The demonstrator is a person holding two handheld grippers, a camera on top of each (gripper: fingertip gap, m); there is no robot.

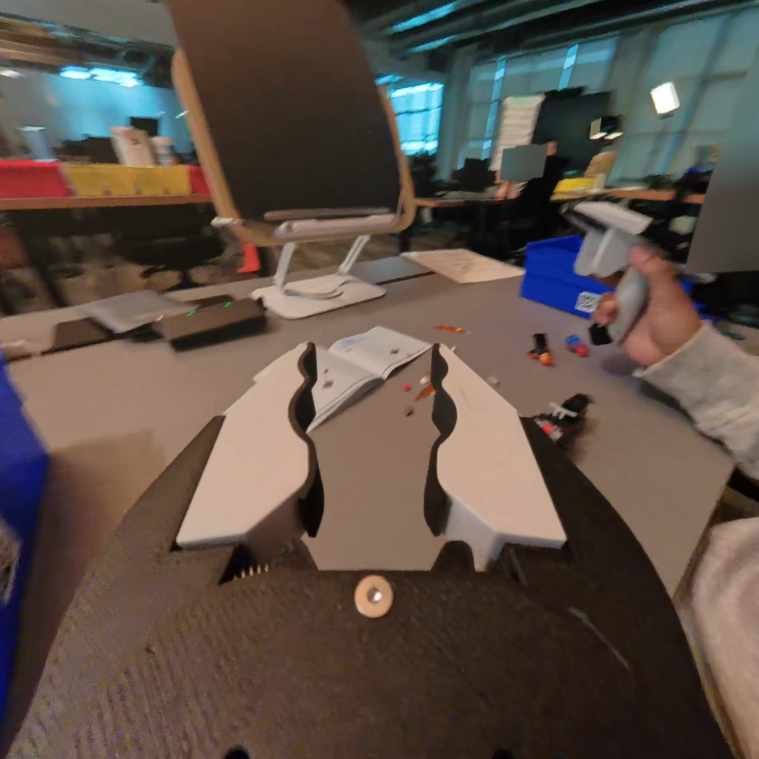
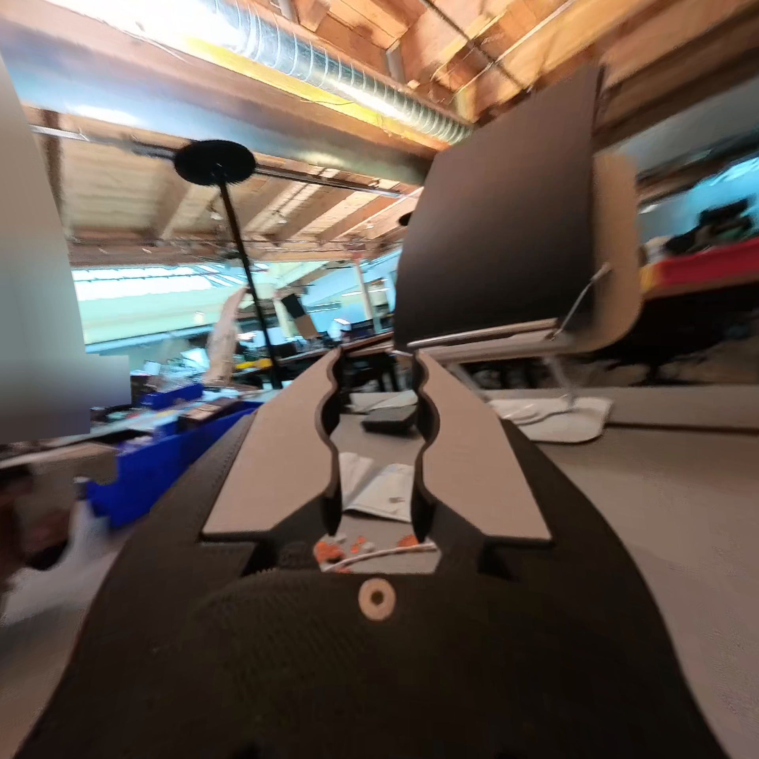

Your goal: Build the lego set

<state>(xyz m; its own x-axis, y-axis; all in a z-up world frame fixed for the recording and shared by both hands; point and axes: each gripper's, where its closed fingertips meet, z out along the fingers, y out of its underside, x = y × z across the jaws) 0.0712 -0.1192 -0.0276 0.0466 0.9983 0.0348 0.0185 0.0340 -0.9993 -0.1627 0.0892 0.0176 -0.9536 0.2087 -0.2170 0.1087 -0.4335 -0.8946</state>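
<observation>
You are working at one grey table point(image 1: 123, 394), and it is carrying everything else here. One dark screen point(image 1: 287, 106) is standing on a white stand point(image 1: 324, 291) at the far side. Two blue bins are showing in the left wrist view: one bin point(image 1: 550, 275) is sitting at the far right and one blue bin point(image 1: 20, 472) is crowding the near left edge. One flat black box point(image 1: 213, 320) is lying to the left of the stand.

Your left gripper point(image 1: 371, 349) is hanging over the table with its two fingers standing wide apart and holding nothing. Your right gripper point(image 2: 378, 353) is tilting upward toward the ceiling, its two fingers parted by a narrower gap, and nothing is sitting between them. In the left wrist view your right hand point(image 1: 653, 316) is wrapping that gripper's handle well above the table on the right.

One instruction booklet point(image 1: 369, 369) is lying open on the table, just beyond the left fingertips.

The lego is lying loose on the table, to the right of the booklet. One black, white and red partly built model point(image 1: 564, 415) is resting nearest you. One small black and orange cluster point(image 1: 542, 351) and one small blue and red cluster point(image 1: 575, 345) are sitting farther back, near each other. Several tiny pieces point(image 1: 419, 388) in orange, red and grey are scattered beside the booklet; they are too blurred for an exact count.
</observation>
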